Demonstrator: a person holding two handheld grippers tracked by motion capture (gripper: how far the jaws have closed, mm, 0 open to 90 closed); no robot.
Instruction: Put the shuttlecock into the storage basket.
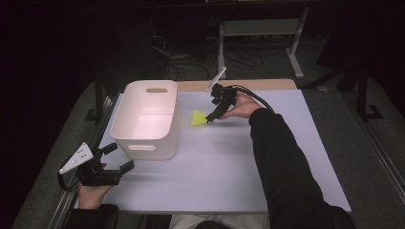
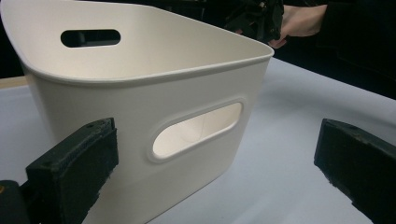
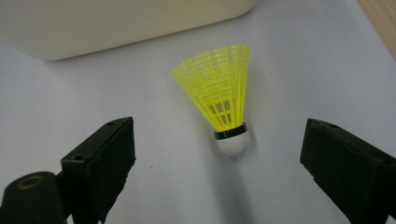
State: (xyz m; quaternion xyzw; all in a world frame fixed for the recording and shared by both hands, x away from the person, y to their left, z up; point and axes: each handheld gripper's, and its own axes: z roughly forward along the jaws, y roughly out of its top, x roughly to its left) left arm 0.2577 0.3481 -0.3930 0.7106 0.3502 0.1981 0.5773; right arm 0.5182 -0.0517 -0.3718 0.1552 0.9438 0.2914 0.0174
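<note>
One yellow shuttlecock (image 3: 223, 108) laid beside one white bin (image 1: 147, 118), right gripper (image 3: 224, 154) spread wide around it, not touching, left gripper (image 2: 215, 163) spread wide near the bin.

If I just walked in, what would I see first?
The bright yellow shuttlecock lying on the pale table would jump out first, just right of the big white bin. The right gripper is right by it, jaws spread wide on either side of its white tip without touching. The left gripper, also open, faces the bin's near handle hole.
</note>
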